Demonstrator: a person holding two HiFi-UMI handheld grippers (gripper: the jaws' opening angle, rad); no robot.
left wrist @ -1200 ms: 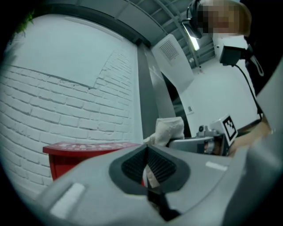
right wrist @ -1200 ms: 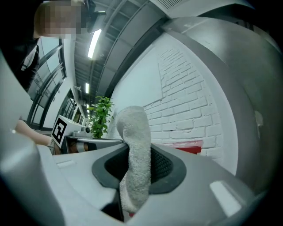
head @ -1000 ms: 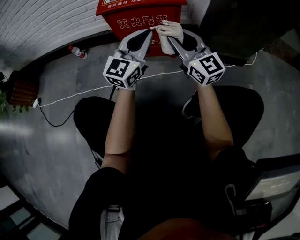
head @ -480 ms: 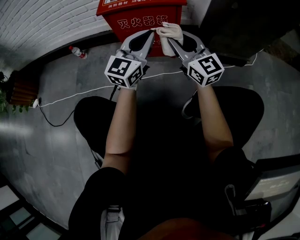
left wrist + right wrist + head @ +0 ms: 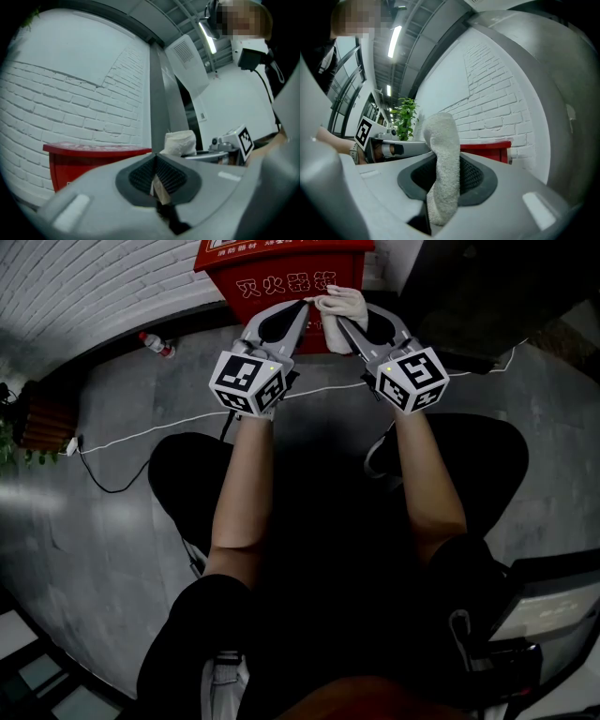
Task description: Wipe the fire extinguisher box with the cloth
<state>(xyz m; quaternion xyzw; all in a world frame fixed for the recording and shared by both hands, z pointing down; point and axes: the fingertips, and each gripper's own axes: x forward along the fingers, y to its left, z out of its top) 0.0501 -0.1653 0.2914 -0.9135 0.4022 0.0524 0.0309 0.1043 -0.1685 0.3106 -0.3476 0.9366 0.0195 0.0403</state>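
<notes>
Grey concrete floor under me, white brick wall along its far edge, and the red fire extinguisher box standing on the floor against the foot of that wall. A small bottle lies by the same far edge to the box's left, and a white cable trails across the floor between the box and my knees.

Over the last second almost nothing has moved. Both claws sit where they were, side by side at the box front, and the cloth has crept only a touch along the upper part of that face. I read that as the wipe barely begun, or a pause just before a stroke, with most of the red surface untouched as far as I can judge.

The right claw is clenched on the cloth. In the right gripper view the pale towelling is pinched between the ribbed pads and stands up past them as a thick fold, with the red box just behind. The cloth therefore sits bunched at the box's front, near its right side, though I can't tell whether it actually presses the panel.

The left claw is clenched too, its tips just beside the cloth. The left gripper view shows its pads meeting, with a thin pale sliver low between them that I can't identify, so I won't say it shares the grip.

Next I would drag the right claw across the front, keeping the fold flat on the panel.
</notes>
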